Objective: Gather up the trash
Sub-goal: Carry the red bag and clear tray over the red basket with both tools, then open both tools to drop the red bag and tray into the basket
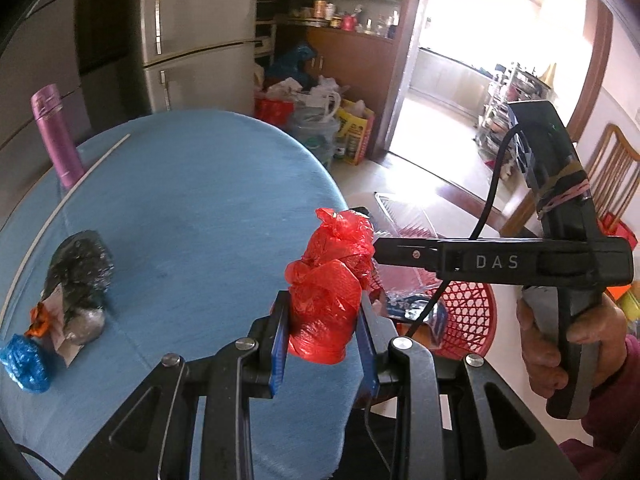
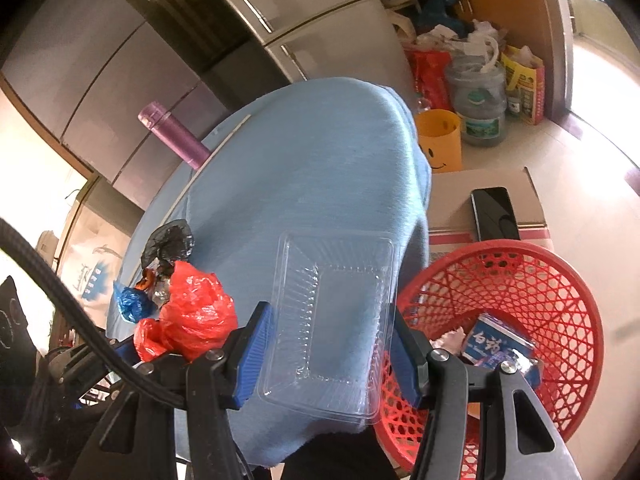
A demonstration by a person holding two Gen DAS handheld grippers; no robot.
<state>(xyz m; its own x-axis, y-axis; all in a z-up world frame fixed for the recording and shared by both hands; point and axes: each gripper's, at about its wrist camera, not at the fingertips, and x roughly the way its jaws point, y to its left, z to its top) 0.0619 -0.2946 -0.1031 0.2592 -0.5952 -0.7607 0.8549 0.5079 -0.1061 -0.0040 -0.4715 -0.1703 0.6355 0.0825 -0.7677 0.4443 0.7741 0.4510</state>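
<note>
Red bag pinched in left gripper, clear tray clamped in right gripper, basket just right of tray.

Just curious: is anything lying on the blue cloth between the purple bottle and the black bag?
No. In the left wrist view the blue cloth between the purple bottle and black bag is bare.

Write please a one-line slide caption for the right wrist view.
Right claw grips a clear plastic tray above the blue table, beside the red basket.
</note>
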